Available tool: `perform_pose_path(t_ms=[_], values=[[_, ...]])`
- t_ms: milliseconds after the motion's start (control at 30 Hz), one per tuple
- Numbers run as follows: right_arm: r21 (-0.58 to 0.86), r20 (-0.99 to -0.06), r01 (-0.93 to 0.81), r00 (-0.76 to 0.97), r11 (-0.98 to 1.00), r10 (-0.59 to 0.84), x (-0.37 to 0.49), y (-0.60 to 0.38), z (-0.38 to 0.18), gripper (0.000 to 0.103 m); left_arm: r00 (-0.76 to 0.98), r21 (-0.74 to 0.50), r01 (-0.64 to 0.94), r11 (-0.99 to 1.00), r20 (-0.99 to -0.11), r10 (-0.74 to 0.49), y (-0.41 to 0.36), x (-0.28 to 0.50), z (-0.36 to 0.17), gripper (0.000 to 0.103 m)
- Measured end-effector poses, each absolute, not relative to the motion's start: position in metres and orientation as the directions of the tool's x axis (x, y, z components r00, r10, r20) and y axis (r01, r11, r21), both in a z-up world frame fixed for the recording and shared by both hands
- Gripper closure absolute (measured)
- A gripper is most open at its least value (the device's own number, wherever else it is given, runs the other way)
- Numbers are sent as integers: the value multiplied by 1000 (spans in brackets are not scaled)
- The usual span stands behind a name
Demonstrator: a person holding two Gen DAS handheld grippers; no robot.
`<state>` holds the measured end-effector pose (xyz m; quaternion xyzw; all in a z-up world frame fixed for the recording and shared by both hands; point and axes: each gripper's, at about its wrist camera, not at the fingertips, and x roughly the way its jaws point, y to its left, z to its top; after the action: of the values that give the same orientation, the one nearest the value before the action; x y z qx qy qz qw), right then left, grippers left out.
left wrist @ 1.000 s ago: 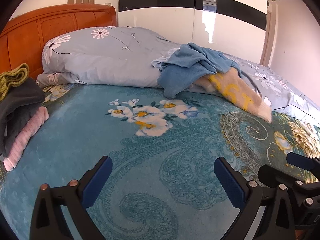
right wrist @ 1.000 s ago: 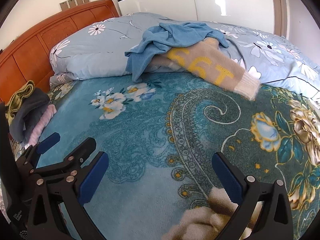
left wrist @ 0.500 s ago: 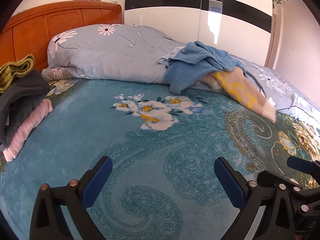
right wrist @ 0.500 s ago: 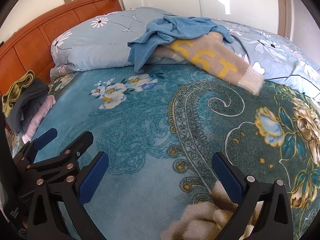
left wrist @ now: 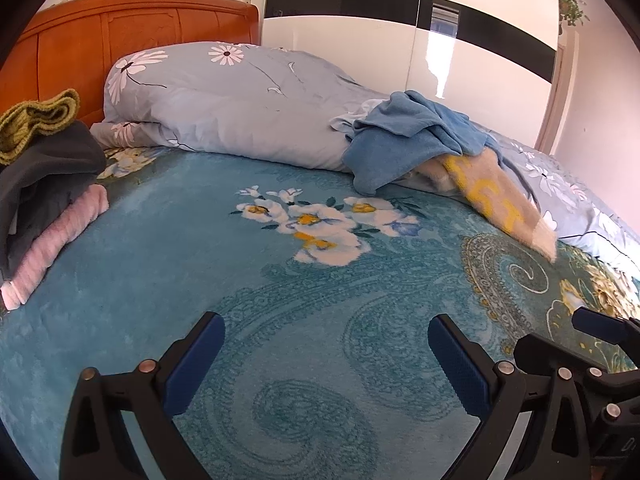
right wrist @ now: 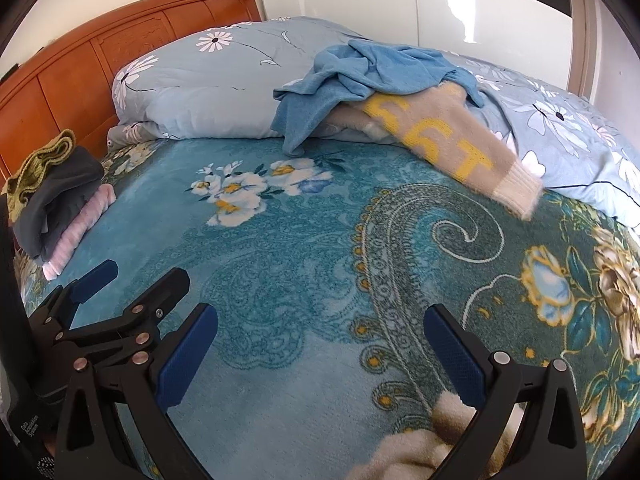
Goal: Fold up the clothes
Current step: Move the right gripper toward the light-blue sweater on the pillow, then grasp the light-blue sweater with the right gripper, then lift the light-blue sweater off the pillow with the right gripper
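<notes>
Across the whole lower half of both views spreads a teal floral blanket, bare in the middle, with a pale blue flowered duvet bunched along its far edge against the orange headboard. On that duvet lie the unfolded clothes: a blue knit garment crumpled in a heap, and under it a beige sweater whose sleeve, marked with yellow characters, hangs down onto the blanket and ends in a pale ribbed cuff. At the left edge sits a neat stack of folded clothes: green knit on top, dark grey beneath, pink at the bottom. Both heaped garments look soft, light and limp; they would likely sag and stretch rather than hold shape, and the fuzzy knits should give the pads good friction. The blue piece lies uppermost, so a firmer edge such as a hem or shoulder seam seems the best place to pinch it; the ribbed cuff is the sweater's handiest hold, though pulling there may drag the blue one along. The left gripper and right gripper hover side by side over the bare blanket, well short of the heap, jaws spread wide and holding nothing.
</notes>
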<state>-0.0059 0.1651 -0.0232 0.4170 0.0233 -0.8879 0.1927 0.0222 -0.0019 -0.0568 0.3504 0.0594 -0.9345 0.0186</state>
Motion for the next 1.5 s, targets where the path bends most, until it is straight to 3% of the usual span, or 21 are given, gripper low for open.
perform_pose_path(t_ms=[367,633,800,967,1133,1200,1300,1400,1500], values=[[129,-742,382,-576,-915,-345,-14,166,-25,0,-753,-107,74,-991,-657,15,-7,19,-59,0],[52,-650,401,-682,-915,-335,-60,171,-2,0,-755,-184,133,-974,-656,20,-51,17,-61,0],[0,-612,399,-725,-917,-316,-123,149,21,0,-749,-110,150,-982,-661,-40,-62,21,-60,0],[-151,-642,344,-747,-927,-172,-189,112,24,1,-734,-32,182,-983,-669,-114,-75,24,-59,0],[-254,-685,300,-727,-919,-48,-230,90,11,41,-731,-51,197,-979,-673,-112,-90,30,-59,0],[-219,-707,301,-704,-928,-61,-240,89,9,51,-730,-58,203,-978,-674,-111,-96,32,-60,0],[-160,-725,297,-683,-941,-92,-245,87,11,78,-725,-69,211,-975,-680,-108,-105,37,-60,0],[-89,-704,259,-699,-962,-123,-240,93,30,90,-716,-79,218,-973,-690,-105,-113,45,-59,0],[-9,-672,237,-721,-971,-170,-230,103,55,92,-723,-109,226,-968,-685,-92,-121,53,-54,0]])
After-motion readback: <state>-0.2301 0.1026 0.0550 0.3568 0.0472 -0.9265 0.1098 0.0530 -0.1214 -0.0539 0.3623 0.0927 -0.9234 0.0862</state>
